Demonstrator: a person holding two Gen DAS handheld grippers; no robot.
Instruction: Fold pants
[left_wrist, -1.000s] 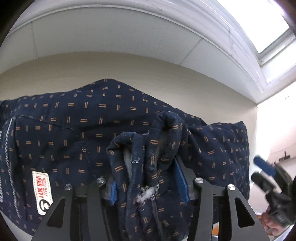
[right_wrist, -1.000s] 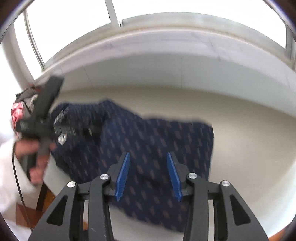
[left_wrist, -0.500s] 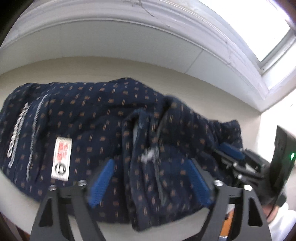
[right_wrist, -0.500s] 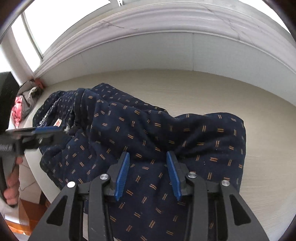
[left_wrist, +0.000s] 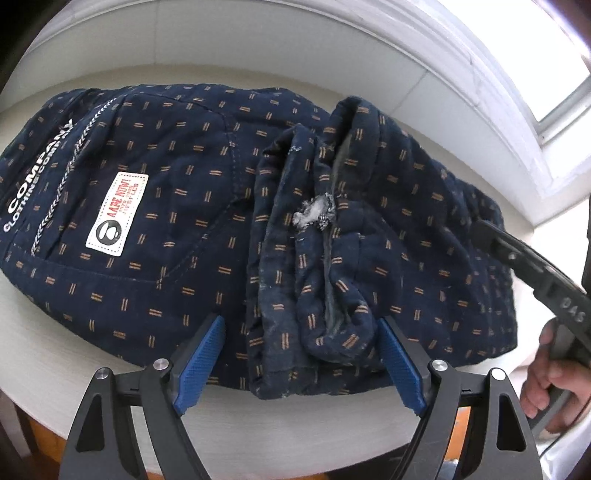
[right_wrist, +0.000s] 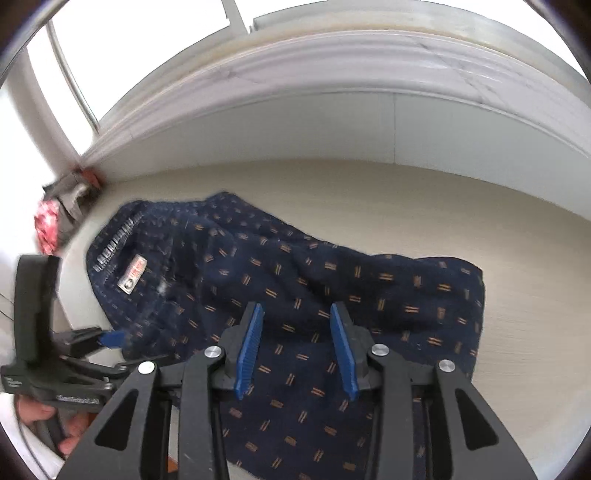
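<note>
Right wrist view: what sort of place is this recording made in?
Probably a room in a home. The pants lie on a pale surface against a white panelled wall, under a moulded sill with bright windows above it.

Pale cream worktop (right_wrist: 424, 206), running back to a white wall under the window. Lying flat on it: the navy pants (left_wrist: 177, 192), folded over into a thick bundle, orange dashes all over, white patch facing up. Far left corner, against the wall, a small red-and-grey heap (right_wrist: 59, 218), too blurred to identify.
</note>
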